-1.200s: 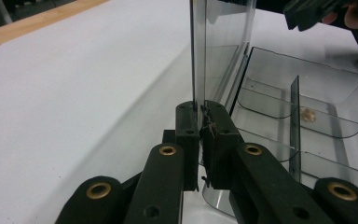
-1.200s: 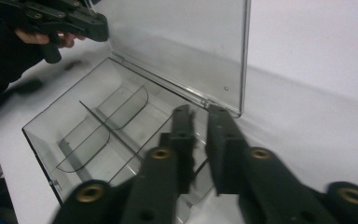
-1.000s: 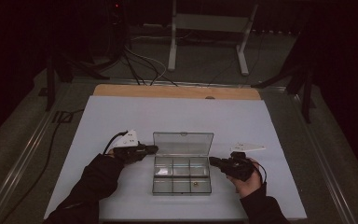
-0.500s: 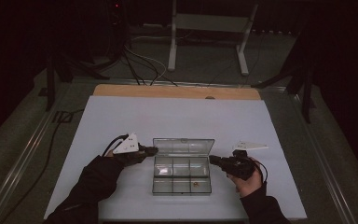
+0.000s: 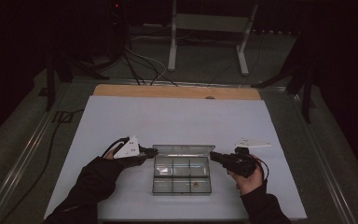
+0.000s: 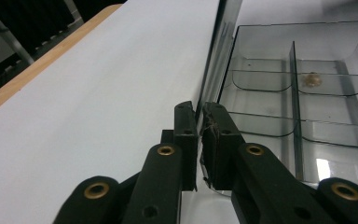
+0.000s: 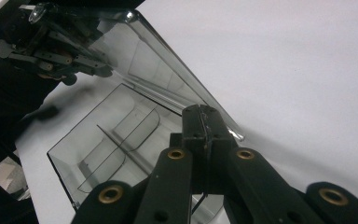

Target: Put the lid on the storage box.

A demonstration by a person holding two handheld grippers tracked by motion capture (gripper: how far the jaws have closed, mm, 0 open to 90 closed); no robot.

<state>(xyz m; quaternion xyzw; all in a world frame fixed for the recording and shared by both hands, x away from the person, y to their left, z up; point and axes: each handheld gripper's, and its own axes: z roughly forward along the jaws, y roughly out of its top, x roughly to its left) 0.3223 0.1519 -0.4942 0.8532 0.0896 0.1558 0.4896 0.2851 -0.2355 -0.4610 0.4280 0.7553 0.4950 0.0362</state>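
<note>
A clear plastic compartment box (image 5: pixel 182 175) lies near-centre on the worktop (image 5: pixel 177 116). Its thin, stiff, slippery lid (image 5: pixel 184 150) is pinched by the left tongs (image 5: pixel 152 151); the right tongs (image 5: pixel 213 156) are pressed together, empty.

Raised lid (image 5: pixel 183 150) blocks the box's (image 5: pixel 182 179) far side; front open.

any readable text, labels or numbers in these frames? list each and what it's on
No readable text in any view.
Clear compartment box: no label or brand on its walls or its raised lid.
Grey plate on the left gripper: a few dark marks, too small to read.
Jaws of the right gripper: plain black with brass rivets, no markings.
White table cover: blank.
</note>
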